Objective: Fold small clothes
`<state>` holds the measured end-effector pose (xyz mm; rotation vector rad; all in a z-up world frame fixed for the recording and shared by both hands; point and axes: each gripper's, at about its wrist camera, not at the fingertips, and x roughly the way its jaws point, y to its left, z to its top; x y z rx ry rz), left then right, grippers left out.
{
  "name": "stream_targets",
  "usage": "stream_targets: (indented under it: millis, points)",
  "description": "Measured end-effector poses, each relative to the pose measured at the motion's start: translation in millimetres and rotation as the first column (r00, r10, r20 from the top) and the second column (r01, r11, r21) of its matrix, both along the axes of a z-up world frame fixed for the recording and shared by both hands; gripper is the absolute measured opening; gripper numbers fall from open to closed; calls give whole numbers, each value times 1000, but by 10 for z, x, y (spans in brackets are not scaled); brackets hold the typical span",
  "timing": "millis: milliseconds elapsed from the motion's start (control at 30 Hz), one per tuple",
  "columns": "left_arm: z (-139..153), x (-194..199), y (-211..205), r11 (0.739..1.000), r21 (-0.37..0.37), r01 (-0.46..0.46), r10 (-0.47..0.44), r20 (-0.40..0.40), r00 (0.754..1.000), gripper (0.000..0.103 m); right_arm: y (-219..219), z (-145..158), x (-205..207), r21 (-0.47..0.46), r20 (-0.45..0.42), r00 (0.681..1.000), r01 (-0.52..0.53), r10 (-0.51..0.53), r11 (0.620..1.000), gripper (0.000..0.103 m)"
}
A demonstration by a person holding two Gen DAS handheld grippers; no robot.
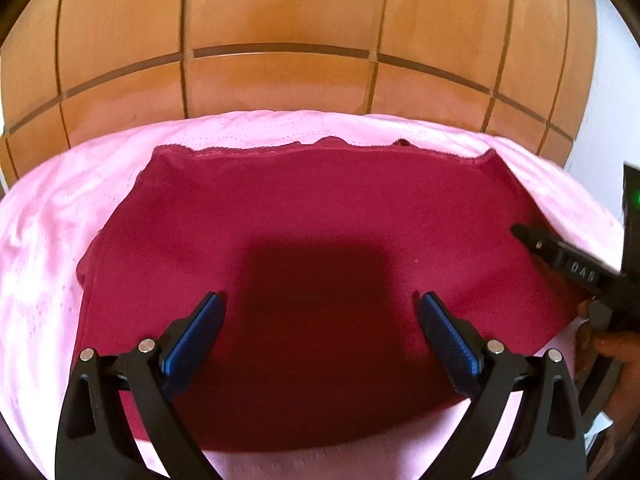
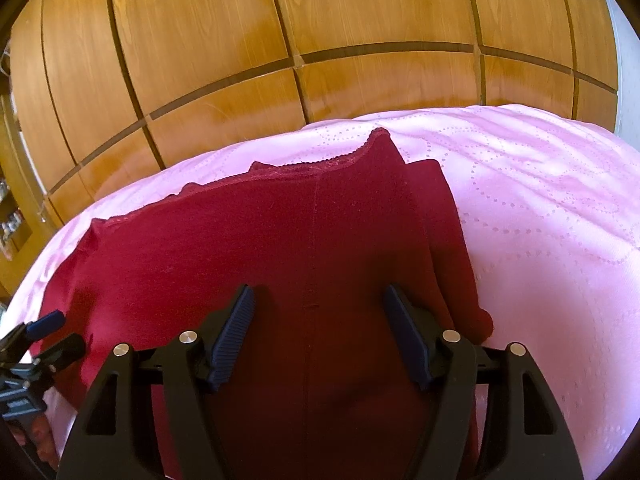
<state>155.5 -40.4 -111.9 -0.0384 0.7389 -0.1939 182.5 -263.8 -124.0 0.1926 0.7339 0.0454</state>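
While both sets of jaws are gaping wide and holding nothing, the left gripper (image 1: 320,300) and right gripper (image 2: 318,294) are hovering over the red garment (image 1: 304,216), which is lying on the pink bedspread (image 1: 48,224) before wooden panelling (image 1: 280,20).

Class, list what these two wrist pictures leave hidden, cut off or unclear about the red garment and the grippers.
- Left wrist view: the red garment's near hem is covered by the left gripper.
- Left wrist view: the right gripper is cut off by the right edge, and its far finger is hidden.
- Right wrist view: the garment's lower part lies behind the right gripper's own open fingers.
- Both views: what lies under the garment on the pink sheet is hidden.
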Motion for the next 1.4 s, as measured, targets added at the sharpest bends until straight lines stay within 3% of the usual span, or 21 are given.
stream_targets:
  millis: [167, 267, 400, 500, 833, 1000, 1167, 1400]
  points:
    - [76, -99, 121, 999, -39, -31, 31, 2, 1000, 97, -52, 136, -69, 53, 0, 999, 38, -38, 998, 70]
    - [127, -165, 197, 999, -36, -36, 36, 18, 999, 94, -155, 324, -241, 148, 45, 993, 98, -105, 984, 70]
    - [131, -194, 259, 998, -34, -48, 49, 15, 999, 82, -320, 434, -483, 209, 42, 982, 171, -184, 963, 70]
    - [112, -201, 292, 997, -59, -46, 45, -3, 999, 69, -442, 393, -641, 253, -11, 978, 204, -209, 946, 70]
    - [83, -256, 156, 994, -100, 50, -51, -10, 999, 46, -508, 156, -1027, 448, -115, 977, 213, -180, 868, 70]
    - [10, -224, 47, 995, -60, 79, -80, -11, 997, 43, -472, -6, -980, 512, -159, 971, 234, -176, 826, 70]
    - [-101, -167, -25, 996, -18, 91, -91, -32, 995, 43, -453, -29, -812, 523, -144, 976, 214, -162, 825, 70]
    - [-123, -167, -30, 996, -36, 78, -80, -41, 996, 43, -593, -75, -527, 551, -131, 964, 263, -230, 792, 70]
